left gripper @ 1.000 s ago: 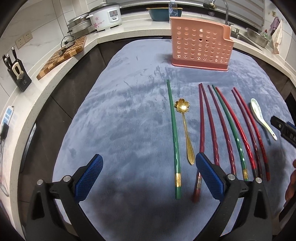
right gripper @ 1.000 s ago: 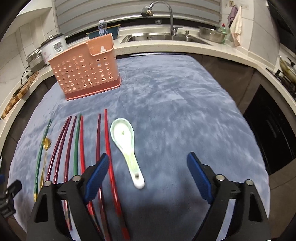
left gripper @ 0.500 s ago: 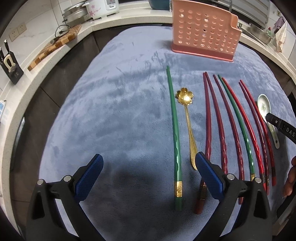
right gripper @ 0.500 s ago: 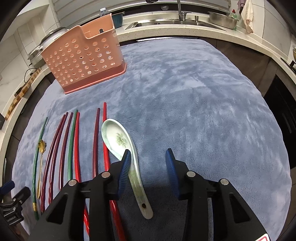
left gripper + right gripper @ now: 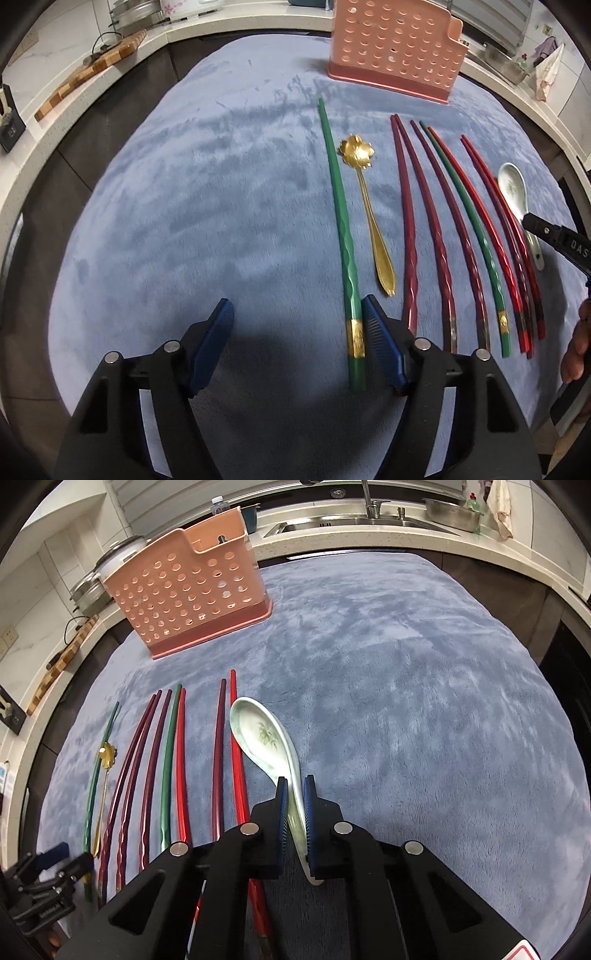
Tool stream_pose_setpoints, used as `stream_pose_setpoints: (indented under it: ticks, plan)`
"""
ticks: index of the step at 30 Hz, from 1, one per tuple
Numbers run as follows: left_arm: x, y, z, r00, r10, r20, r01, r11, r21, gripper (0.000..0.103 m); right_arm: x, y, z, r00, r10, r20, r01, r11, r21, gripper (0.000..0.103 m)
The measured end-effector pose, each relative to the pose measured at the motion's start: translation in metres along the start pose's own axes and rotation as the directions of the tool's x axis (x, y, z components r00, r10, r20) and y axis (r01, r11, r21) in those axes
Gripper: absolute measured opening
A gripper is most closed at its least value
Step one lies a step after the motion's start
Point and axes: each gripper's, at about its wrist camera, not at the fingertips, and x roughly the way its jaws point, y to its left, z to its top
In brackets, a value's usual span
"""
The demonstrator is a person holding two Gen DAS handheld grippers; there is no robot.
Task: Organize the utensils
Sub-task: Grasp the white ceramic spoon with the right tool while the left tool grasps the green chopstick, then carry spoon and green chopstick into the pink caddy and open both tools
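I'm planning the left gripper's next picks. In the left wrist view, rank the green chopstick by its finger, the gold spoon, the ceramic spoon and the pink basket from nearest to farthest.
From the left gripper:
1. Green chopstick: against the right finger.
2. Gold spoon: just right of that chopstick.
3. Ceramic spoon: far right, beyond the chopstick row.
4. Pink basket: upright at the cloth's far edge.

Only lettering readable: white capitals "DAS", cut off at the frame edge, printed on the black body of the right gripper (image 5: 554, 236) in the left wrist view. Nothing else legible.
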Motion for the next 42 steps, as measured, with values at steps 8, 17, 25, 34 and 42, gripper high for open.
stream_pose_setpoints:
  ticks: [8, 17, 25, 34, 42]
  plan:
    - [-0.003, 0.002, -0.006, 1.0, -0.015, 0.016, 0.015, 1.0, 0.001, 0.057, -0.003, -0.001, -0.013, 1.0, 0.002, -0.016, -0.002, 1.0, -0.009, 0.014]
    - [-0.016, 0.002, -0.012, 0.996, -0.078, 0.033, 0.077, 0.997, 0.019, 0.009, -0.027, -0.002, -0.034, 1.0, -0.005, 0.003, 0.005, 1.0, -0.02, 0.009]
    - [-0.048, 0.012, -0.011, 0.992, -0.091, 0.092, 0.092, 0.996, -0.004, 0.007, -0.067, -0.005, -0.033, 0.998, -0.019, 0.059, 0.02, 1.0, -0.019, 0.007]
    - [-0.109, 0.019, 0.047, 0.957, -0.097, 0.275, 0.104, 0.995, -0.01, 0.007, -0.103, 0.008, 0.016, 0.987, -0.002, 0.163, 0.011, 0.999, -0.053, 0.005]
    - [-0.154, 0.02, 0.144, 0.886, -0.081, 0.456, 0.089, 0.996, 0.004, 0.007, -0.117, 0.028, 0.088, 0.964, 0.048, 0.263, -0.025, 0.996, -0.091, 0.005]
